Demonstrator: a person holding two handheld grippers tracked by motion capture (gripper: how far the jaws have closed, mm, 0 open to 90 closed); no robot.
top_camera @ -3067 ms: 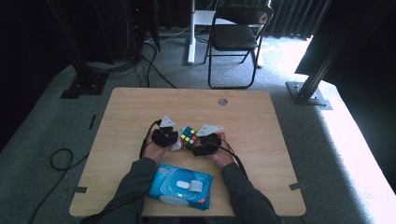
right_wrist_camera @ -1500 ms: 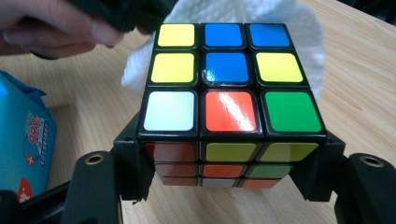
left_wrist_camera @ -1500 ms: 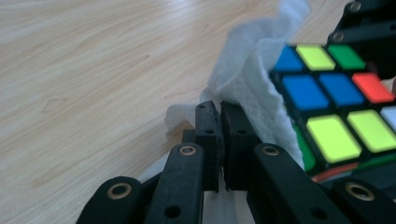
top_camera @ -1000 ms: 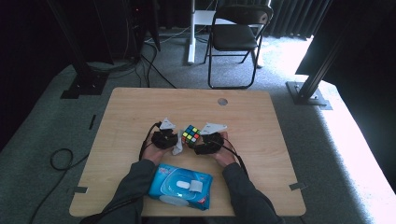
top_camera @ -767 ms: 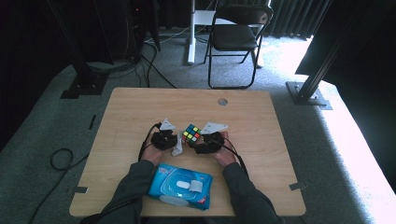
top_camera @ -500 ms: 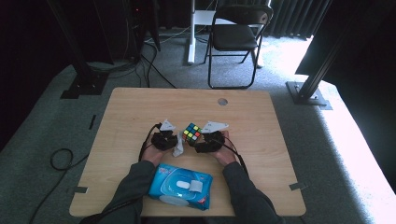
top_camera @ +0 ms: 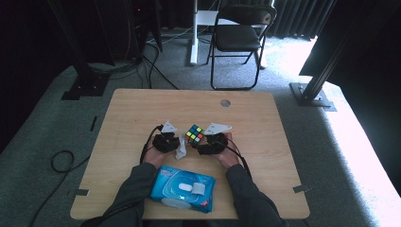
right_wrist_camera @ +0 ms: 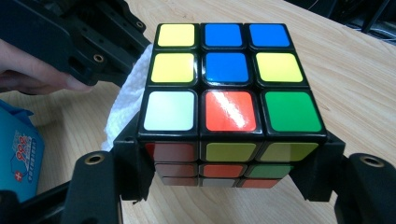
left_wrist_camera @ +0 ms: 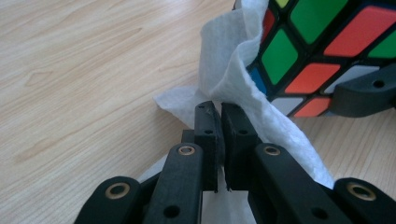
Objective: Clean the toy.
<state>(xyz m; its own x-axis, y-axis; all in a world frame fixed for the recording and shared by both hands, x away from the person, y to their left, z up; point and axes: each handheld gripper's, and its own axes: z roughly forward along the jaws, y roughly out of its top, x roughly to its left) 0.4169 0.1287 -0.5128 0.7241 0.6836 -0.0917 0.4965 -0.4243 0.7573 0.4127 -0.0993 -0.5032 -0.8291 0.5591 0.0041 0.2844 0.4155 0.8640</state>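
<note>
Left hand-held gripper (left_wrist_camera: 217,116) pinched shut on a white wipe (left_wrist_camera: 233,70), right hand-held gripper (right_wrist_camera: 224,158) clamped wide around a Rubik's cube (right_wrist_camera: 224,88) mid-desk (top_camera: 132,109), wipe's lower end hidden behind jaws

We see daylight flooding in from the right of the high view, bleaching the floor (top_camera: 364,142) white; the room behind is near black. Table (top_camera: 142,109) evenly lit, shadows soft. Glare streaks the cube's red tile (right_wrist_camera: 229,109). Nearest jaw parts in both gripper views are soft-focused.
</note>
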